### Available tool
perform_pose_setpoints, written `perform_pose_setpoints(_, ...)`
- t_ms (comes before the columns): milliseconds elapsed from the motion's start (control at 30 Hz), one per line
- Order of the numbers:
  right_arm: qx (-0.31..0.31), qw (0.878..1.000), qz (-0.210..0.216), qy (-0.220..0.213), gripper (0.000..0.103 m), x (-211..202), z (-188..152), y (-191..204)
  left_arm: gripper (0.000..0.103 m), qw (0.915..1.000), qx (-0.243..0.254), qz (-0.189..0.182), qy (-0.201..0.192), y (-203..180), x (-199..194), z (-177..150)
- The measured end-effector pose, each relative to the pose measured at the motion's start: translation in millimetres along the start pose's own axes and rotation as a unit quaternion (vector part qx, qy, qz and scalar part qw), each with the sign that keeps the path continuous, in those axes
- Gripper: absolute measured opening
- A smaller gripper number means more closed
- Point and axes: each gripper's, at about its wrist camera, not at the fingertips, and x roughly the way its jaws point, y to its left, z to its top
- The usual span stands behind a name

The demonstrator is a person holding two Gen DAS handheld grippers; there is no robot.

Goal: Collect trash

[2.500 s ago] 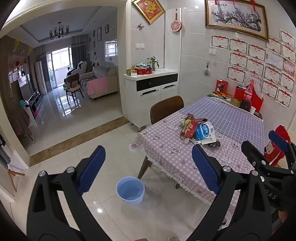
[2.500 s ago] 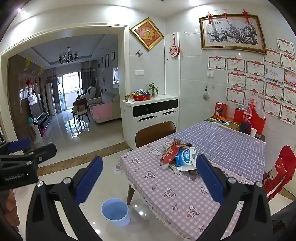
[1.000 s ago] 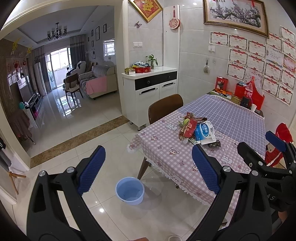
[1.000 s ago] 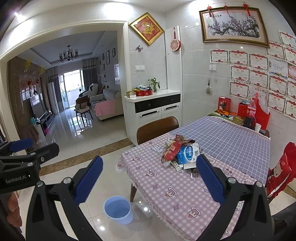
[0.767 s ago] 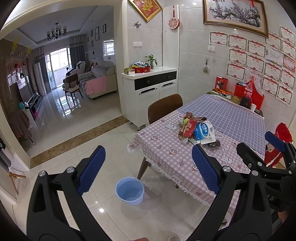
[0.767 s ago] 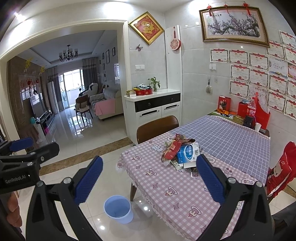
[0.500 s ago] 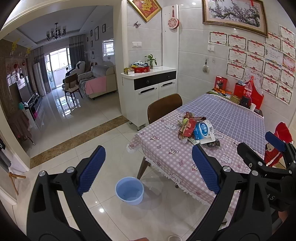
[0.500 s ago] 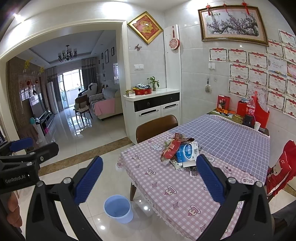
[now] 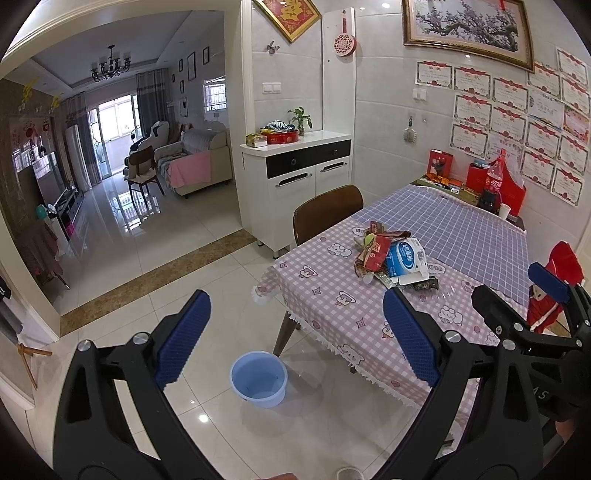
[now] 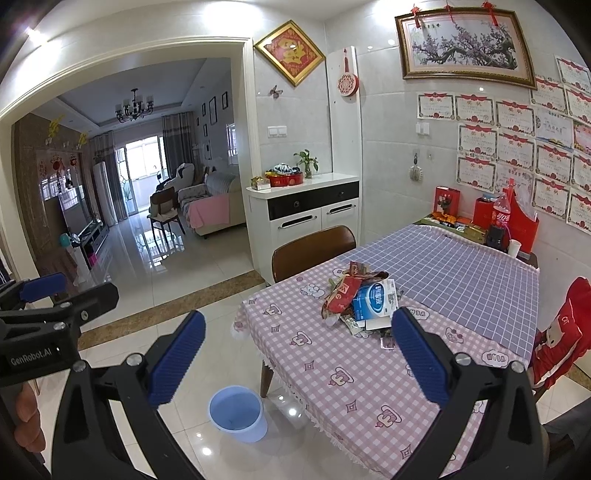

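Pink-clothed table's trash heap apparently beyond tool

Only camera drift, nothing handled. Left view: table and trash pile have slid slightly left and up versus 2.5 s ago; blue bucket has shifted a bit left; more of the plum painting now cut off at the top. The right gripper, seen at the frame edge, has crept a little left. Right view: trash pile has moved slightly right, bucket a little down in frame; the left gripper at the left edge has edged slightly right.
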Motion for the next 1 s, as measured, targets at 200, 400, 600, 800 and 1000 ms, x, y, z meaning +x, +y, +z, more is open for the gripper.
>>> perform_pose_setpoints(200, -0.001, 1.0, 0.0, 0.002, 0.099, 0.2, 1.3, 0.7, 0.093, 1.0, 0.002, 0.0, 0.001, -0.9, 0.1, -1.0)
perform_pose_setpoints(400, 0.0, 1.0, 0.0, 0.003, 0.099, -0.1, 1.7, 0.6, 0.093, 1.0, 0.002, 0.0, 0.003, -0.9, 0.0, -4.6)
perform_pose_setpoints(600, 0.004, 1.0, -0.002, 0.01, 0.099, 0.2, -1.1, 1.3, 0.093, 0.9999, 0.004, -0.002, 0.009, 1.0, -0.7, -6.9)
perform_pose_setpoints(800, 0.008, 1.0, -0.005, 0.012, 0.099, -3.2, -4.7, 5.1, 0.093, 0.9999, 0.009, -0.004, 0.014, 6.1, -3.7, -7.5)
perform_pose_setpoints(1000, 0.008, 1.0, -0.007, 0.013, 0.099, -7.7, -6.8, 14.6, 0.093, 0.9998, 0.011, -0.006, 0.015, 13.8, -7.9, -8.1)
